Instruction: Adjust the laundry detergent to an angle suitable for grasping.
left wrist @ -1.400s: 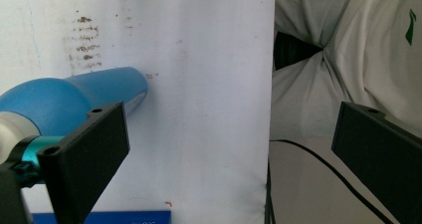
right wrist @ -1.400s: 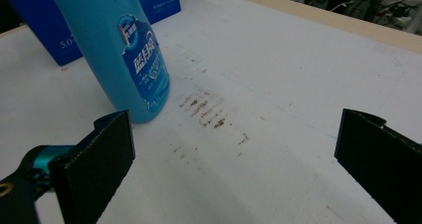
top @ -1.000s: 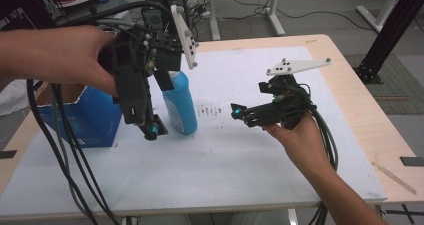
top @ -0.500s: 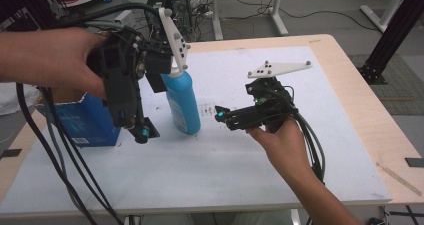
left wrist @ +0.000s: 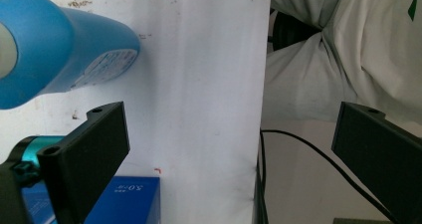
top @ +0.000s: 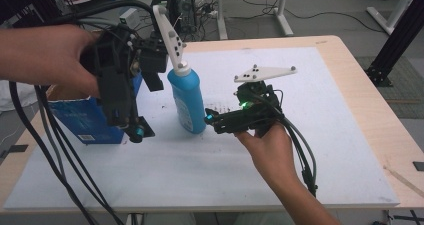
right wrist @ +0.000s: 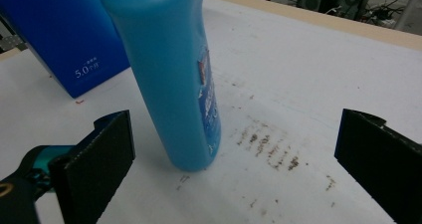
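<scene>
Blue plastic marks the bottle (top: 186, 101), which stands upright on the white sheet covering the counter (top: 345, 75), near its middle, with a pale cap on top. A dark blue box (top: 85, 117) sits just to the bottle's left, close to the sheet's edge. The right claw (top: 209, 119) is held low and level at the bottle's right side, its tips just beside the lower body; in the right gripper view its jaws stand spread wide, with the bottle (right wrist: 171, 74) between them but nearer the left jaw and touching neither. The left claw (top: 137, 132) hangs tilted downward in front of the box, to the left of the bottle, its jaws likewise spread and holding nothing. Dark smudges (right wrist: 266, 144) stain the sheet beside the bottle's base.
</scene>
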`<action>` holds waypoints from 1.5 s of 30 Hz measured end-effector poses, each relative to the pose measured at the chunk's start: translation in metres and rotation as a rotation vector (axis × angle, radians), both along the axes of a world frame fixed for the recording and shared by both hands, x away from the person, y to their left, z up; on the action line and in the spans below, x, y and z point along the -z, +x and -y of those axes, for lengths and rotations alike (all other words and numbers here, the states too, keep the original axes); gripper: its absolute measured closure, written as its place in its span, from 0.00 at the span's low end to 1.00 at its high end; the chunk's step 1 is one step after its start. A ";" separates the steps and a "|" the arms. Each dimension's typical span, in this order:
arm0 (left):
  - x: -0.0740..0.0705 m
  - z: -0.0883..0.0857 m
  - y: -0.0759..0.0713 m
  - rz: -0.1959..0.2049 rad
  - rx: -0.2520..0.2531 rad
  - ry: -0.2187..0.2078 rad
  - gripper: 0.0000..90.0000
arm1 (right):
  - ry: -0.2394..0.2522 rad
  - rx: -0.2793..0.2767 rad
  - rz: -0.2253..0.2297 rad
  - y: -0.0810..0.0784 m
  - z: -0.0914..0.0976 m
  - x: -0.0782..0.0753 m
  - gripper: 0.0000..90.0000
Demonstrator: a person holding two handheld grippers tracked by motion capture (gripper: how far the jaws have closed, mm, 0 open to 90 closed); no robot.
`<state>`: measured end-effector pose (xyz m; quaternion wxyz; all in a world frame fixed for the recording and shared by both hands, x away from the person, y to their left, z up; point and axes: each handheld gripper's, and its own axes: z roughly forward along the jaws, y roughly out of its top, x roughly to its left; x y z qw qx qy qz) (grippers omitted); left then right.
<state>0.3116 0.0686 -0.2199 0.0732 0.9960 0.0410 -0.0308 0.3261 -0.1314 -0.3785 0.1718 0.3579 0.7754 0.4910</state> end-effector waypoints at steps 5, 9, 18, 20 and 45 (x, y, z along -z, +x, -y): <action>0.000 -0.004 -0.001 -0.003 -0.003 0.002 0.02 | -0.005 0.009 0.002 -0.001 -0.011 0.002 0.02; -0.001 -0.007 -0.002 -0.003 -0.004 0.005 0.02 | -0.007 0.011 0.001 -0.002 -0.018 0.002 0.02; -0.002 -0.014 -0.004 0.001 -0.014 0.006 0.02 | -0.019 0.009 0.002 -0.002 -0.036 0.003 0.02; -0.003 -0.016 -0.004 0.001 -0.015 0.005 0.02 | -0.014 0.011 0.000 -0.002 -0.040 0.003 0.02; -0.002 -0.024 -0.001 -0.001 -0.025 -0.004 0.02 | -0.066 0.027 -0.021 0.018 -0.081 0.005 0.02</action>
